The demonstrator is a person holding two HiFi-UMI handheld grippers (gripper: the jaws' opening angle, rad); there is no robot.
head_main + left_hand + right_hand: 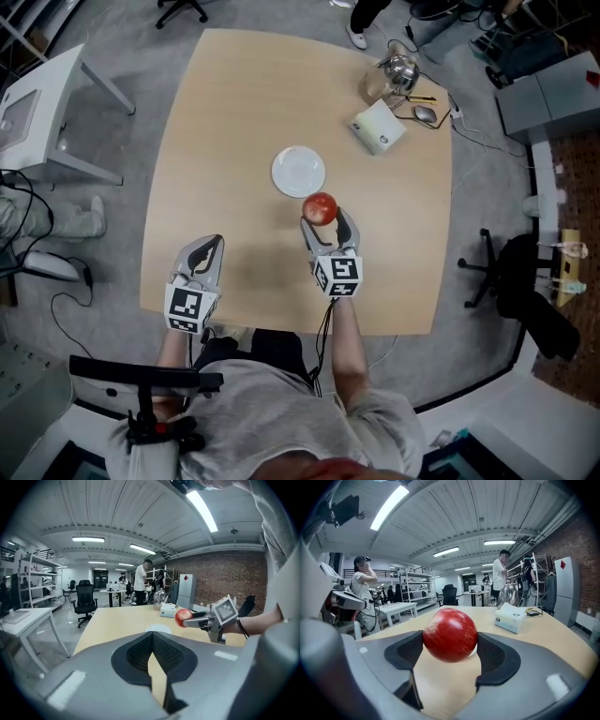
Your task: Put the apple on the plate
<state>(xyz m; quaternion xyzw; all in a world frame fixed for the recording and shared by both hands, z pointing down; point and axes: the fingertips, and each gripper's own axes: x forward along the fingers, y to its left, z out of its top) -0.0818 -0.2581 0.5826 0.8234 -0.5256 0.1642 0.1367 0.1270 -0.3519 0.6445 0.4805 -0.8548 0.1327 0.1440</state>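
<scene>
Right tool [326, 225]: clenched on the apple [450, 634], one pad on each flank, about at its widest. You held the fruit clear of the bench [225, 141]; bare wood showed under it in the right gripper view.

Left tool [206, 251]: jaws together, nothing between them, parked near your edge of the bench and well apart from the work.

Plate [298, 172]: white, shallow and empty, just beyond the apple and a little to your left. Not yet under the fruit.

Risks as I judged them:
- Slip. The skin looked round and glossy, and the pads met it on two small patches only. Any slackening of your squeeze in transit would likely have let it twist or drop to the bench.
- Roll-off. The plate looked nearly flat-rimmed. Opening the jaws while the apple hung above it, or over the rim and not the middle, would likely have sent the fruit rolling onto the wood.
- Shoved plate. Nothing steadied it, since your left tool was far off. Coming in too low could have let the lower jaw tips catch the rim and slide or tip it.
- Overshoot. A tissue box [379, 127] and a glass pot [394, 73] sat farther back to the right. A loose apple heading that way could have struck them.
</scene>
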